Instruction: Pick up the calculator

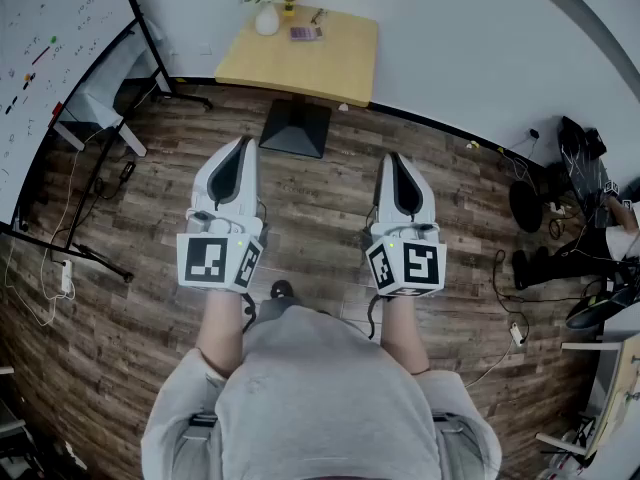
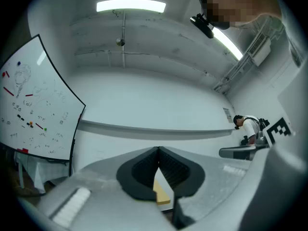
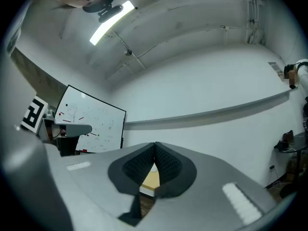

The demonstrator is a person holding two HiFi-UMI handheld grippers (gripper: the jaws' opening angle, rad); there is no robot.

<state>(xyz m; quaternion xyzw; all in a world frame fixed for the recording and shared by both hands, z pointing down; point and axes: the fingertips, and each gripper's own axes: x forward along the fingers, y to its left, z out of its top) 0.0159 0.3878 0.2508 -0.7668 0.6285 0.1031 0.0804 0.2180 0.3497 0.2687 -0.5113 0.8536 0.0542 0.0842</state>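
Note:
A small pinkish calculator [image 1: 305, 33] lies on the yellow wooden table [image 1: 330, 73] far ahead, against the wall. My left gripper [image 1: 243, 144] and my right gripper [image 1: 396, 161] are held side by side over the wooden floor, well short of the table. Both are shut with nothing between their jaws. In the left gripper view the left gripper [image 2: 158, 149] has its tips touching, and a sliver of the table [image 2: 161, 194] shows below them. In the right gripper view the right gripper [image 3: 154, 145] is likewise closed, with the table [image 3: 150, 181] showing under it.
A white vase of flowers [image 1: 267, 13] and a small yellow item [image 1: 289, 8] share the table, which stands on a black pedestal base [image 1: 296, 128]. A whiteboard on a stand [image 1: 45, 78] is at the left. Cables, bags and gear [image 1: 575, 208] lie at the right.

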